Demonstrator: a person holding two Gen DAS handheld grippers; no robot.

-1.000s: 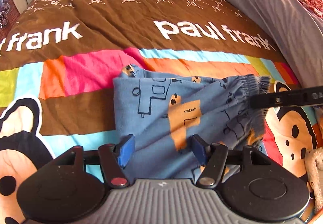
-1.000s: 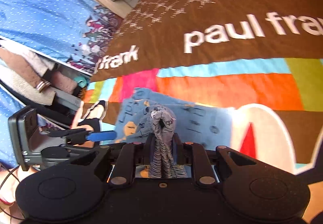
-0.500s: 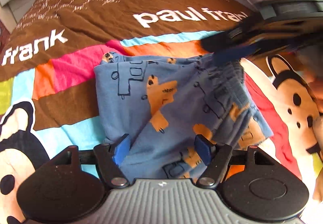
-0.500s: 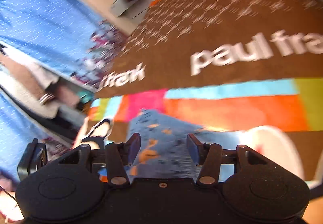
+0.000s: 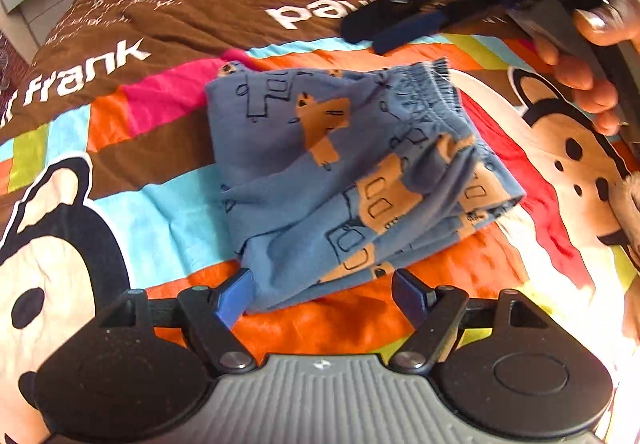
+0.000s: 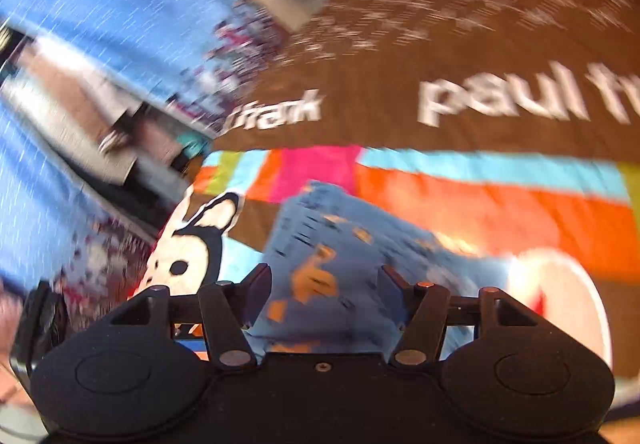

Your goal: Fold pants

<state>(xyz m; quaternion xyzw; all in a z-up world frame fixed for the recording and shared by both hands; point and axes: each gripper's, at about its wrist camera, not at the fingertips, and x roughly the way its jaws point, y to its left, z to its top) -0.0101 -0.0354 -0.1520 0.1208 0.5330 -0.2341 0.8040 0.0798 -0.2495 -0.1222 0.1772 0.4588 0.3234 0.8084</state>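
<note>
Blue cotton pants (image 5: 344,172) printed with orange animals and outlined shapes lie folded into a compact stack on the bed's patchwork blanket (image 5: 120,172), their gathered waistband (image 5: 428,84) at the far edge of the stack. I judge the fold itself finished — this is the letting-go step. My left gripper (image 5: 324,296) hovers over the near edge, its blue pads spreading wider, touching no cloth that I can see. My right gripper (image 6: 324,284) is released as well, its pads also widening above the stack, with the pants below them rather than pinched; that view is blurred. In the left view it hangs beyond the waistband, held by a hand (image 5: 592,72). Next, I would draw both grippers clear — or press the top layer flat, since the right-hand layers sit a little uneven.
</note>
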